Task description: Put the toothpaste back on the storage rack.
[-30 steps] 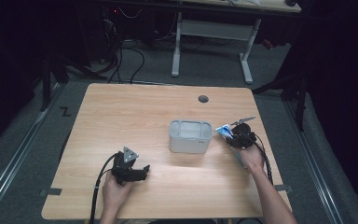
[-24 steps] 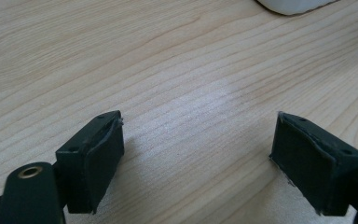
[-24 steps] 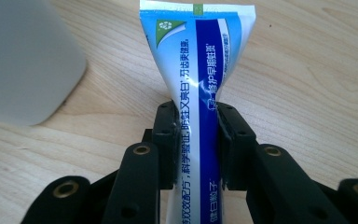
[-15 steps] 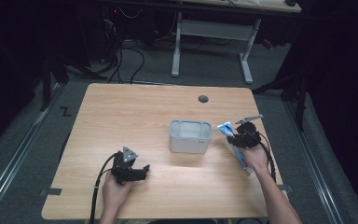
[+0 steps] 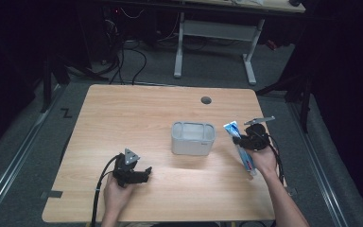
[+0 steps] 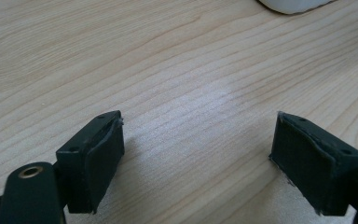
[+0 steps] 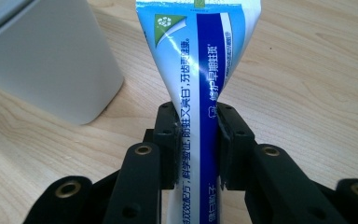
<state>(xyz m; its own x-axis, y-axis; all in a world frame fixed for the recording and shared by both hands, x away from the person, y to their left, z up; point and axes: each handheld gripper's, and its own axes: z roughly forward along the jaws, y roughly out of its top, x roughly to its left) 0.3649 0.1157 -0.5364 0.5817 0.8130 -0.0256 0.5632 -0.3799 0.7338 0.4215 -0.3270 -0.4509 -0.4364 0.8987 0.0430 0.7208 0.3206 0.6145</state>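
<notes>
the right claw [image 7: 196, 135] is clenched on a blue and white toothpaste tube [image 7: 200, 70], seen at the right of the high view just beside a white container [image 5: 193, 138] at the middle of the wooden desk [image 5: 137, 113]. the left claw [image 5: 144, 174], at the lower left of that view, is released, its jaws spread wide over bare wood.

The blue-and-white toothpaste tube [image 7: 200, 93] was clamped mid-body between the right gripper [image 7: 196, 140] jaws, crimped end forward, just beside the grey rectangular container [image 5: 193, 137], on its right.
</notes>
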